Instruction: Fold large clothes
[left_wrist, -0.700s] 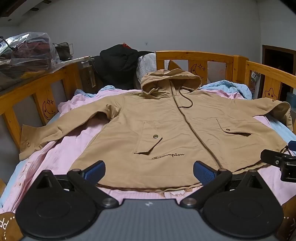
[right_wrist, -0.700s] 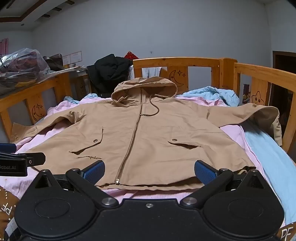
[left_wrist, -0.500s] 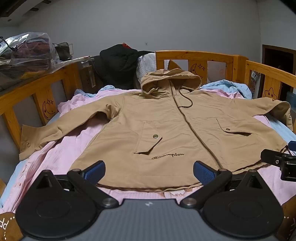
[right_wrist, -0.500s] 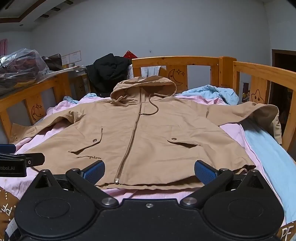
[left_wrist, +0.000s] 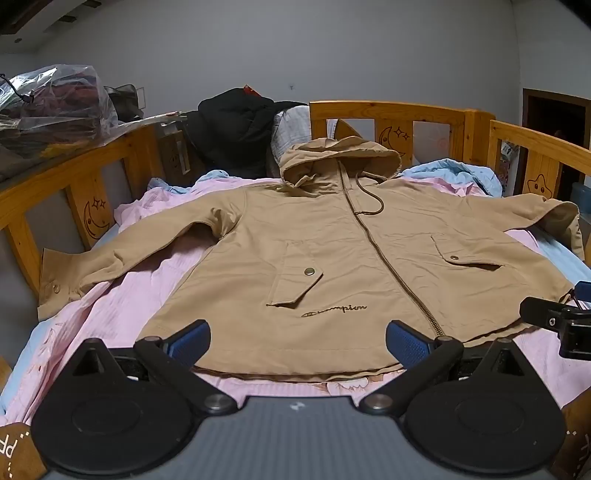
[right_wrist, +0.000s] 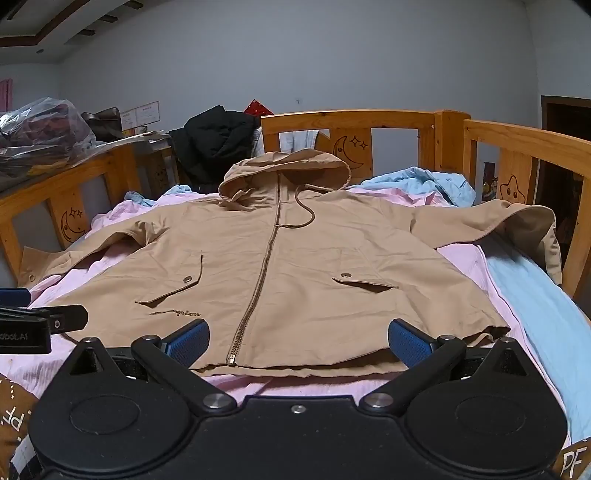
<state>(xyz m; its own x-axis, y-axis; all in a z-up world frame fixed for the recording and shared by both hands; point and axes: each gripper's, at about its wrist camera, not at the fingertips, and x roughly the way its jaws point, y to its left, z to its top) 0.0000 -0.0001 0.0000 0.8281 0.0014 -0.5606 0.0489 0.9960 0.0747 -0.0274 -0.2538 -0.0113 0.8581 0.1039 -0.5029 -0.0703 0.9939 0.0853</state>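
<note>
Two grippers spread, empty: left gripper (left_wrist: 297, 338), right gripper (right_wrist: 298, 338) | tan jacket (left_wrist: 351, 266) flat on bed, hem just beyond both | risk: pinching pink sheet (left_wrist: 122, 306) under hem, dragging it into fold

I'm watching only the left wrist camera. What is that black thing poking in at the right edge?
Observer: That is the right gripper. Its own camera shows both blue pads wide apart, holding nothing, near the hem of the tan jacket.
Operator: And what lies past the jacket's sleeve on that side?
Observer: A broad light blue sheet, running along under the wooden rail.
</note>
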